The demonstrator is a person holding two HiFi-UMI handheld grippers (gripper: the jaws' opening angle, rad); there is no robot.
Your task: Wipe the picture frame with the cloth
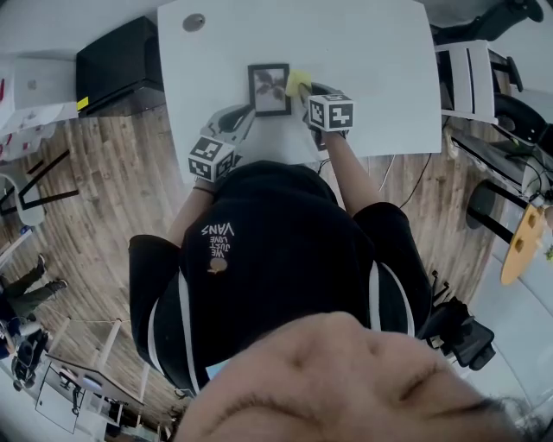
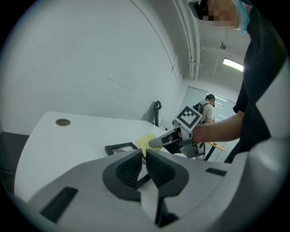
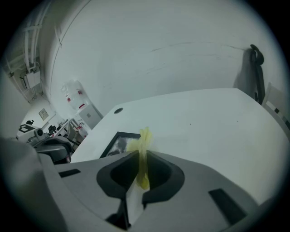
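A black picture frame (image 1: 269, 89) with a dark plant print lies flat on the white table (image 1: 380, 69). My left gripper (image 1: 245, 117) reaches its near left corner. In the left gripper view the jaws (image 2: 145, 157) are closed on the frame's dark edge (image 2: 119, 147). A yellow cloth (image 1: 298, 82) is at the frame's right edge, with my right gripper (image 1: 308, 93) shut on it. The right gripper view shows the cloth (image 3: 144, 149) pinched upright between the jaws (image 3: 142, 157), with the frame (image 3: 118, 141) just beyond to the left.
A round grommet (image 1: 193, 22) sits in the table's far left corner. A black cabinet (image 1: 121, 59) stands left of the table, and a chair (image 1: 471, 78) stands to its right. A white wall rises behind the table, and people stand in the background.
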